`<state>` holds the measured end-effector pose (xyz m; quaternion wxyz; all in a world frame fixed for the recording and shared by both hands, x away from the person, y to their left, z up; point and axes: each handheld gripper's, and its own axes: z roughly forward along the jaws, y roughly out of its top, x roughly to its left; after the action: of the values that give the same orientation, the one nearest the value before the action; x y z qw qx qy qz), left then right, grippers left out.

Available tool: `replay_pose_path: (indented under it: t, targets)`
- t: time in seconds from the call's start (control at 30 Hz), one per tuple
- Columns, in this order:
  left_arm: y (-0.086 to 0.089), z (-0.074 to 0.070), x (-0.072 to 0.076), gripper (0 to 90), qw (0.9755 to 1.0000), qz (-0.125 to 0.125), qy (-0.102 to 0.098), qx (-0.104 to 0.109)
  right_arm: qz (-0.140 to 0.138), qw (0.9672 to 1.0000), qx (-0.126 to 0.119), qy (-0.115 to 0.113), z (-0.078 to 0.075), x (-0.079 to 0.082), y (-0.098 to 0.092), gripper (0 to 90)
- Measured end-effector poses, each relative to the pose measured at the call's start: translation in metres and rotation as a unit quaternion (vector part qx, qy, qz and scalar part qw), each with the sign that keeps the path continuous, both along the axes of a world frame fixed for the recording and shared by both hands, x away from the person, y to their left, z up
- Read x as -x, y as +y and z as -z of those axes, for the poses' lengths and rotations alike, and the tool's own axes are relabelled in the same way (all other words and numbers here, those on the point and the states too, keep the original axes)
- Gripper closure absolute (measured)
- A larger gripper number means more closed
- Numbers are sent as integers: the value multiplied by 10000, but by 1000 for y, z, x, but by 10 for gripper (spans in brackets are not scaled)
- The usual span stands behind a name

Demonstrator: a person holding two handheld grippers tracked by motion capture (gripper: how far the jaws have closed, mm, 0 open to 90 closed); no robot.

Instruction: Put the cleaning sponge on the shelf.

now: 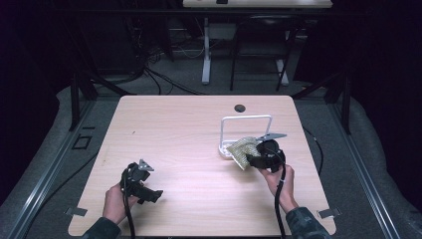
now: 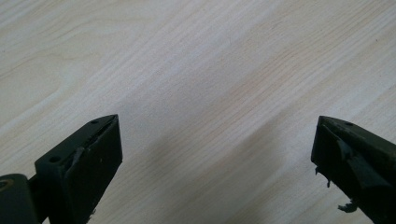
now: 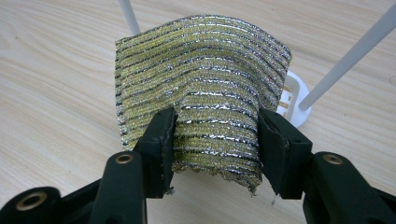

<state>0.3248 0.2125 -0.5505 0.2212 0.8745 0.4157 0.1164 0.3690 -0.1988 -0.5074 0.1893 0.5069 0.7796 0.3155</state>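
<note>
Gripping a ribbed gold-and-silver cloth [image 3: 201,88], right claw [image 3: 212,140] by the white wire rack [image 1: 245,133].
Cloth: clamped at its lower edge between the right claw's jaws, bowed upward ahead of them, rack just beyond. Left claw [image 2: 217,158]: jaws wide apart, holding nothing, bare wooden bench [image 2: 196,70] beneath, well apart from the right claw.

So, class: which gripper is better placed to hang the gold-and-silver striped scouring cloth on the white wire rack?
Right gripper: it grips the cloth beside the rack. Left gripper is open, farther away.
</note>
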Motion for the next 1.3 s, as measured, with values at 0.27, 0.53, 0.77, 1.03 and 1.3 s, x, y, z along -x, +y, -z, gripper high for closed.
replay_pose_path:
  t: [0.27, 0.53, 0.77, 1.03, 1.3]
  targets:
    - [1, 0, 0, 20, 10000, 2, 4, -4, 114, 9999, 7, -27, 5, -8, 4, 487]
    - [1, 0, 0, 20, 10000, -2, 3, -9, 179, 9998, 40, -56, 7, -13, 8, 483]
    - [1, 0, 0, 20, 10000, -3, 6, -11, 306, 9995, 110, -35, 9, -18, 14, 480]
    - [0, 0, 0, 20, 10000, 8, 10, -24, 468, 9988, 146, -68, 13, -30, 24, 478]
    - [1, 0, 0, 20, 10000, -5, -3, -5, 622, 9976, 274, -87, 20, -36, 27, 470]
